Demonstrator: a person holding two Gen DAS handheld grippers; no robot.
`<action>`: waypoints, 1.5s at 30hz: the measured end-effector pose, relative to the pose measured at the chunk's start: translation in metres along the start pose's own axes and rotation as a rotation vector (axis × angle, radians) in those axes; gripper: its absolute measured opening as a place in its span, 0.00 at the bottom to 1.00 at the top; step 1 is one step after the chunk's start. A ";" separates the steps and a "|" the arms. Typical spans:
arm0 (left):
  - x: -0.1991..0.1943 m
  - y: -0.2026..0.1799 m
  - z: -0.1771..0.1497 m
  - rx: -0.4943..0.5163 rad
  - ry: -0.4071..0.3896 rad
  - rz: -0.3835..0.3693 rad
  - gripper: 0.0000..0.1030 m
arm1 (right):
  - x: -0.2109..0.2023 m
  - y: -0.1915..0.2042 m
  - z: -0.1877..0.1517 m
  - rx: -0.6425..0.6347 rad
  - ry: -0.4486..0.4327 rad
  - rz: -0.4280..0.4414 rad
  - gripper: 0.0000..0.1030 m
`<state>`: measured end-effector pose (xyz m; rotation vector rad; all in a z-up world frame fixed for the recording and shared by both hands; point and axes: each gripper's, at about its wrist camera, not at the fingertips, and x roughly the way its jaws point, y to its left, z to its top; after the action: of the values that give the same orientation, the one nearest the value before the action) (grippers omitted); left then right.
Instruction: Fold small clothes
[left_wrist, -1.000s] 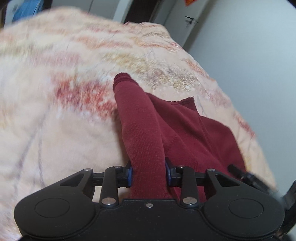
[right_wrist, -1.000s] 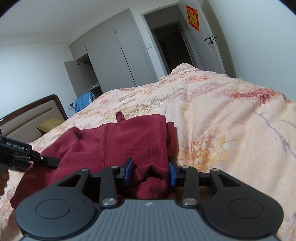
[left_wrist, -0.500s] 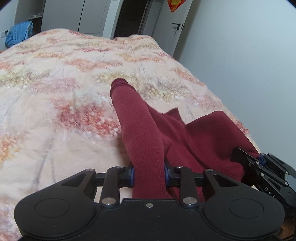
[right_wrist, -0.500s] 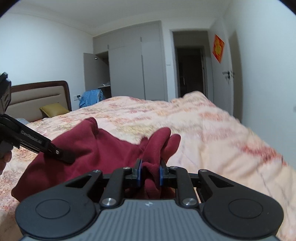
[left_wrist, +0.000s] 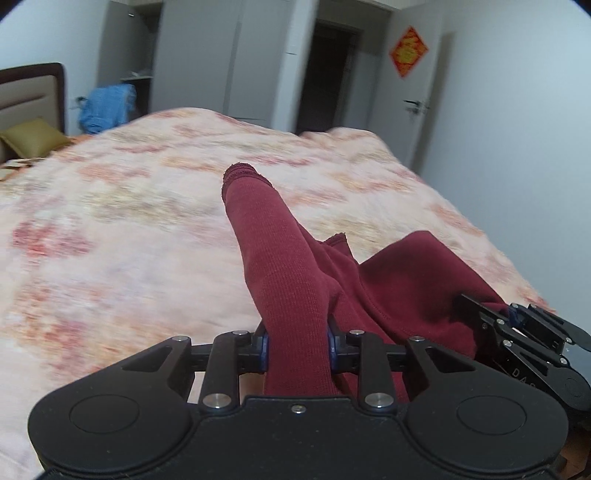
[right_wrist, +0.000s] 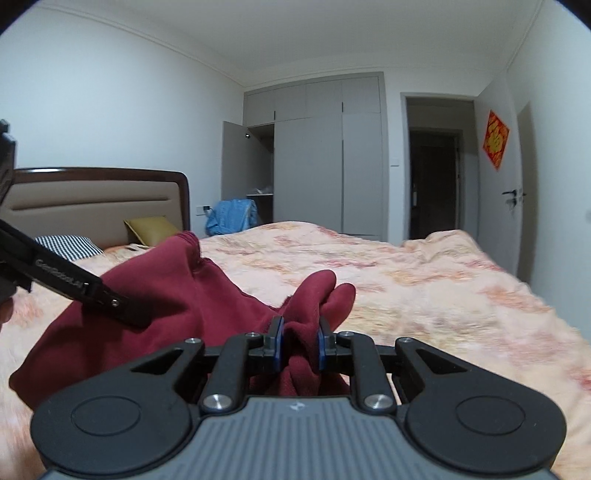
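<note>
A dark red garment (left_wrist: 388, 291) is held up over the bed by both grippers. My left gripper (left_wrist: 297, 349) is shut on its ribbed sleeve (left_wrist: 273, 251), which sticks forward with the cuff at the far end. My right gripper (right_wrist: 298, 347) is shut on a bunched fold of the same garment (right_wrist: 177, 295). The right gripper also shows at the right edge of the left wrist view (left_wrist: 517, 332). The left gripper shows at the left of the right wrist view (right_wrist: 74, 288), pinching the cloth.
The bed carries a peach floral quilt (left_wrist: 129, 240) (right_wrist: 424, 295). A headboard (right_wrist: 92, 203), a yellow pillow (right_wrist: 151, 229) and a striped pillow (right_wrist: 70, 247) are at its head. A grey wardrobe (right_wrist: 314, 155), blue clothes (right_wrist: 232, 216) and a dark doorway (right_wrist: 432, 184) stand behind.
Both grippers have lifted and tilted up with the garment, so the room now shows. The right gripper closed on the bunched cloth between one second and half a second ago.
</note>
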<state>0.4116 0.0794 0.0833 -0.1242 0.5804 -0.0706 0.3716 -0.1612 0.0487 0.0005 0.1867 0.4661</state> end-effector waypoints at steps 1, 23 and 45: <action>0.001 0.006 -0.001 0.003 -0.001 0.020 0.29 | 0.009 0.005 -0.002 0.009 0.009 0.006 0.19; 0.045 0.068 -0.055 -0.158 0.114 0.016 0.46 | 0.046 -0.002 -0.069 0.099 0.233 -0.062 0.34; -0.017 0.031 -0.037 -0.107 -0.017 0.095 0.99 | 0.000 0.006 -0.029 0.036 0.088 -0.075 0.97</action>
<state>0.3776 0.1080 0.0577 -0.2002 0.5723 0.0540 0.3638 -0.1566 0.0206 0.0084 0.2810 0.3878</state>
